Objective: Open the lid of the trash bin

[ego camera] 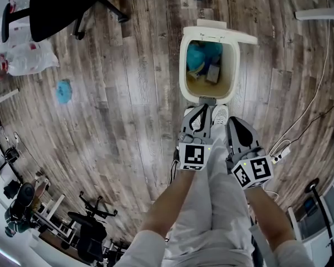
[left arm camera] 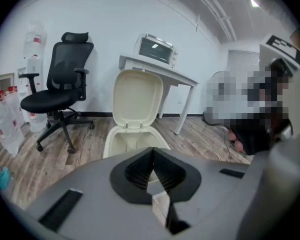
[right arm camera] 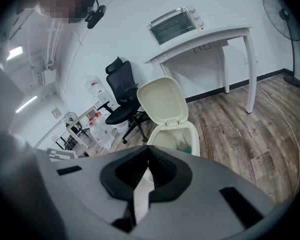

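Observation:
The cream trash bin stands on the wood floor just ahead of my feet, with its lid swung up and back. Blue and brown rubbish lies inside. A white shoe rests at the bin's front foot pedal. The left gripper view shows the bin with its raised lid, and so does the right gripper view, bin and lid. My left gripper and right gripper hover near my knees, short of the bin. Both are shut, left and right, holding nothing.
A black office chair stands left of the bin. Behind it is a white table carrying a toaster oven. A blue object and a plastic bag lie on the floor at left. Cables run at right.

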Motion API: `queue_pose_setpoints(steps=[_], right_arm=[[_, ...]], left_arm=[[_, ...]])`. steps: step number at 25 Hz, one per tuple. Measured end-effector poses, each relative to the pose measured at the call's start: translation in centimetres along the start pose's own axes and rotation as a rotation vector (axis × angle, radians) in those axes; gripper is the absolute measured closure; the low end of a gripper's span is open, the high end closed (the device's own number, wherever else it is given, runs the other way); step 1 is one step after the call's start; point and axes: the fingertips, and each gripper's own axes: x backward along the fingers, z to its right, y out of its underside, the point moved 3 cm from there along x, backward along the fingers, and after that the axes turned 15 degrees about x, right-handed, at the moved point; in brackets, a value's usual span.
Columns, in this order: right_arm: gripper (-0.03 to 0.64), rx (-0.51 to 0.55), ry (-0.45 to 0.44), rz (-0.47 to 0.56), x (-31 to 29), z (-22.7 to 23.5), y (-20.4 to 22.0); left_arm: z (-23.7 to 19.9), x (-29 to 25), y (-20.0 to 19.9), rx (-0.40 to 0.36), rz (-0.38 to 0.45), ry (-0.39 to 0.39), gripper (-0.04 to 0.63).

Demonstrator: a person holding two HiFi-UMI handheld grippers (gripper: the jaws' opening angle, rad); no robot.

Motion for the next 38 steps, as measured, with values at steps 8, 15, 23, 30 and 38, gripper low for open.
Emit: queue_pose_setpoints(steps=[8,15,23,30,38], right_arm=[[0.600,0.061,0.036,0.073,6.5,-2.7,-10.1],[0.600,0.152,0.042,0.130,13.9,-5.3,-19.1],[0.600,0.273,0.070,0.268,22.4,-8.5,-28.8],[0.600,0.272,0.210,0.403,28.9,-9.6,-33.0],[0.600,0.311,0.268,0.458,33.1,-11.2,-33.7]], left_arm=[[3.7,8.2,-13.5,-0.020,0.134,0.033,0.595],[7.2,15.8,-23.3,-0.072,0.192,0.054,0.595],[9.3,24.5,-34.7,-0.090,0.352,0.066,0.595],[9.7,31.5,-40.5,-0.146,0.482,0.092,0.595],[11.2,35.3,-41.8,-0.121,0.544,0.114,0.595]])
